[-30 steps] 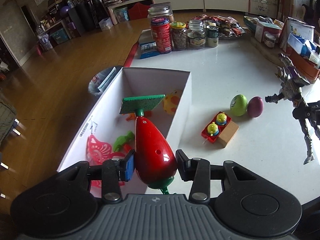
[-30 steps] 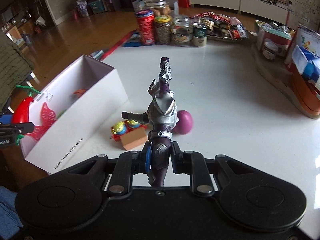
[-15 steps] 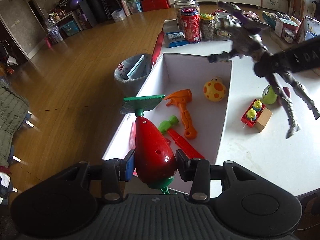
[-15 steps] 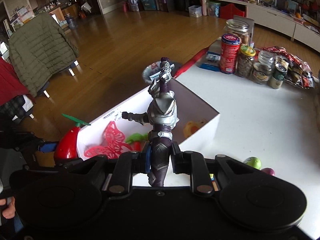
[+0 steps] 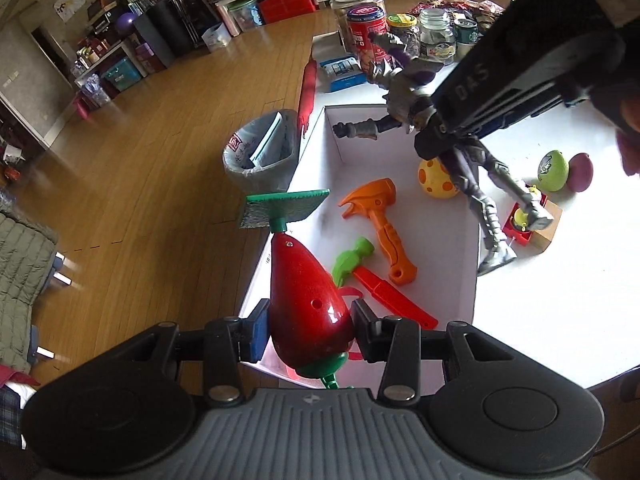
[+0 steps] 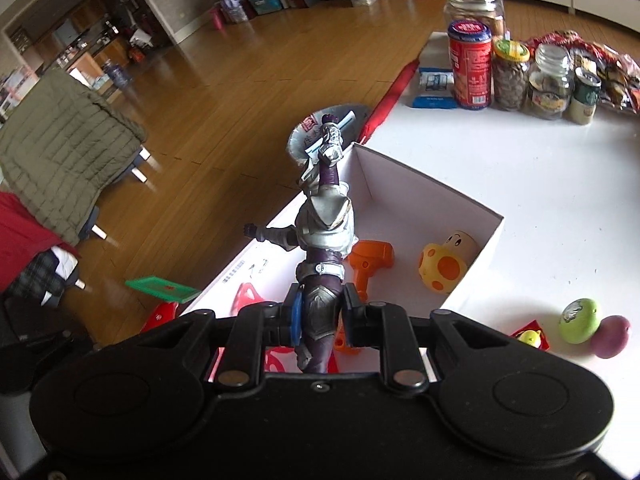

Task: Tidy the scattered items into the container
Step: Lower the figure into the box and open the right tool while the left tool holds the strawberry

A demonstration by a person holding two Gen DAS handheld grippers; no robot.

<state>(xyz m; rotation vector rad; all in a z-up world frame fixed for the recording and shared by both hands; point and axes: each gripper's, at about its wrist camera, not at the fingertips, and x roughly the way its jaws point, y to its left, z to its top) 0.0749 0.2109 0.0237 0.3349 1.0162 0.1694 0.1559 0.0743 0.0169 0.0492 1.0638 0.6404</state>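
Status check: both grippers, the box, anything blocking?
Left gripper shut on red chili toy. Right gripper shut on armored figure, above white box. Nothing blocking.

The white surface carries an open white box at its left edge, with a green egg and a purple egg touching each other near the box's right side. Close by lies a small red-and-tan block toy. Along the far edge stand a red can and several glass jars, beside a blue-and-white packet.
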